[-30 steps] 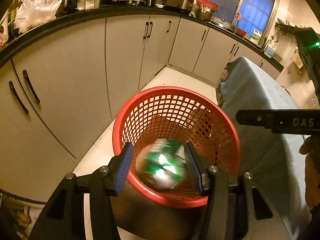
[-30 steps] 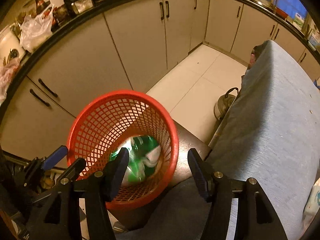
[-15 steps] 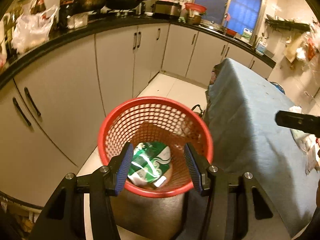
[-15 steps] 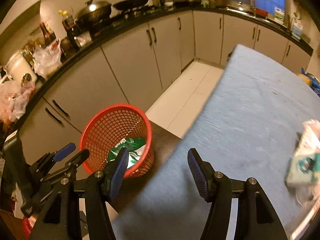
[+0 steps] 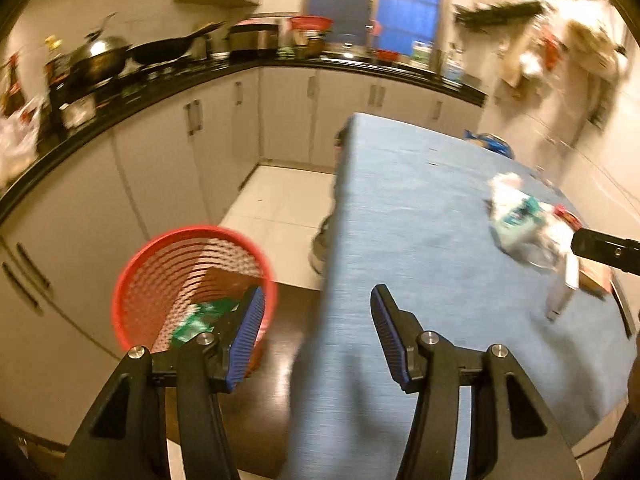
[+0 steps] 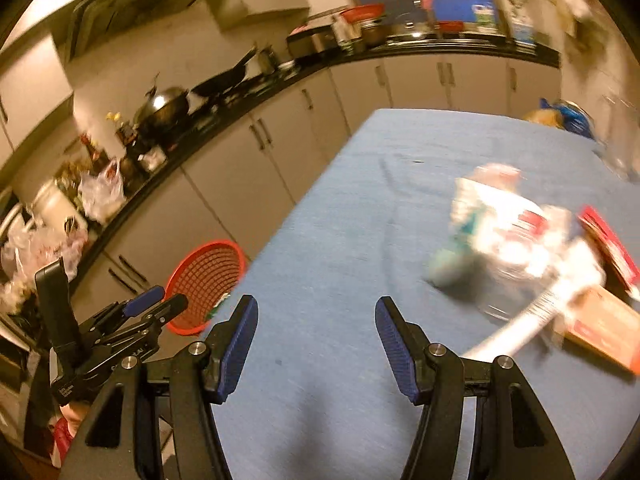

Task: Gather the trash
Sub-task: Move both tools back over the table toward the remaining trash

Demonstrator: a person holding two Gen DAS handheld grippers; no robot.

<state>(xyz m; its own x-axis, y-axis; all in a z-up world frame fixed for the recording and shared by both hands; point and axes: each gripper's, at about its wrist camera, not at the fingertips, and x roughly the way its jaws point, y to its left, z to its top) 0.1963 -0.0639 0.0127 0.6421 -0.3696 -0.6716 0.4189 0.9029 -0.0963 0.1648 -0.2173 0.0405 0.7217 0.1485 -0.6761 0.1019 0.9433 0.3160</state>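
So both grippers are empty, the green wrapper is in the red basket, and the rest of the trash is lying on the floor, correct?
Not quite. The remaining trash lies on the blue-covered table, not the floor, as the right wrist view shows. The rest holds: the left gripper and right gripper are empty, and the green wrapper sits in the red basket.

From my left gripper [image 5: 318,320] I see its jaws standing apart with nothing between them. The red basket [image 5: 132,280] sits low on my left with a green wrapper [image 5: 196,320] inside. Ahead, blurred trash [image 5: 520,224] lies on the blue-covered surface [image 5: 400,216], the right gripper's tip [image 5: 604,248] just beside it.
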